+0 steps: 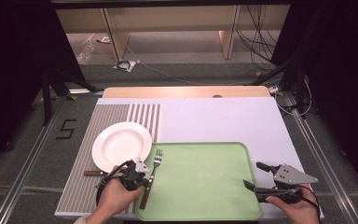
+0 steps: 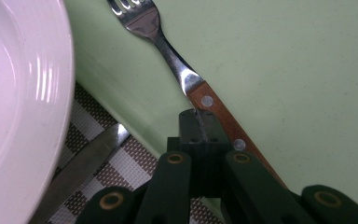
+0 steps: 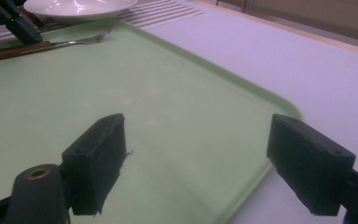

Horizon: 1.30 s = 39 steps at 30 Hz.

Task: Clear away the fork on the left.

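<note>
left tongs [image 2: 200,135] closed beside fork [image 2: 168,51] — right tongs [image 3: 214,163] agape

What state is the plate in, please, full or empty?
Empty: the plate shows only its bare white surface in the high view, with nothing on it. It sits on the striped mat beside the tray.

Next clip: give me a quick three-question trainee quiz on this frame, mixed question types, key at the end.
1. True or false: the fork lies wholly on the white plate.
2. Which gripper has its jaws spread apart? A) left gripper B) right gripper
3. Fill in: under the plate's near edge, on the striped placemat, lies a ____.

Key:
1. False; the fork's head rests in the green tray, and the plate sits beside the tray.
2. B; the left gripper's jaws are closed at the fork's wooden handle.
3. knife
</note>
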### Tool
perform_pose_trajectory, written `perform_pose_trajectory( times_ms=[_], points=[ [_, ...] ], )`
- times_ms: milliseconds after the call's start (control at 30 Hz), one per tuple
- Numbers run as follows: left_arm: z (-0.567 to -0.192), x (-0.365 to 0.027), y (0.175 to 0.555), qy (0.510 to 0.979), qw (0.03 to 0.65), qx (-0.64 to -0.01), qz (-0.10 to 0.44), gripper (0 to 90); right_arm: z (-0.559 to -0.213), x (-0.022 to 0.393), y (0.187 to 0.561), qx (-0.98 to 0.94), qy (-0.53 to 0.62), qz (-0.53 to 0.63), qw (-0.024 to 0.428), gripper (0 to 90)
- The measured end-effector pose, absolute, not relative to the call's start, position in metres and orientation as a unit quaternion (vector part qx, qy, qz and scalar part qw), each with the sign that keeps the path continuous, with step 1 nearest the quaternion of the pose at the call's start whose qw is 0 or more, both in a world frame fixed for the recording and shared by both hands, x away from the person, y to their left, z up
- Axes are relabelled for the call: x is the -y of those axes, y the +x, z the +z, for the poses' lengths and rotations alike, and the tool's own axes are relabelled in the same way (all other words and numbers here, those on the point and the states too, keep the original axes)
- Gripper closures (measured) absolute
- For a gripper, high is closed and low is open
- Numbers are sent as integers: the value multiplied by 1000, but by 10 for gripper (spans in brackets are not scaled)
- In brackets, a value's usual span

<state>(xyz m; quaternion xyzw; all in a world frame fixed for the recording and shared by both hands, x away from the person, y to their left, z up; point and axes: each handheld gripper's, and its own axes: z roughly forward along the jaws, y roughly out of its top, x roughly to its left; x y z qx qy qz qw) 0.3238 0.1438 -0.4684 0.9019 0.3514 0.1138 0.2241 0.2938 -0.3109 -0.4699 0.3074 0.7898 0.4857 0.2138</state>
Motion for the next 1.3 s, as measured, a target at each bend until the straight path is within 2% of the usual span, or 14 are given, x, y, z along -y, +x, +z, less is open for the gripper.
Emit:
perform_pose_trajectory(
  times_ms=[733, 1033, 1133, 1300],
  points=[
    [-470, -137, 321, 902, 245, -337, 112, 893, -470, 311, 294, -790, 306, 485, 215, 206],
    [-462, -145, 323, 886, 275, -349, 135, 863, -470, 311, 294, -789, 307, 488, 215, 206],
    [-460, -147, 324, 878, 294, -348, 144, 832, -470, 311, 294, -789, 306, 487, 215, 207],
    [-456, -152, 326, 854, 350, -347, 166, 682, -470, 311, 294, -789, 307, 487, 215, 206]
  ],
)
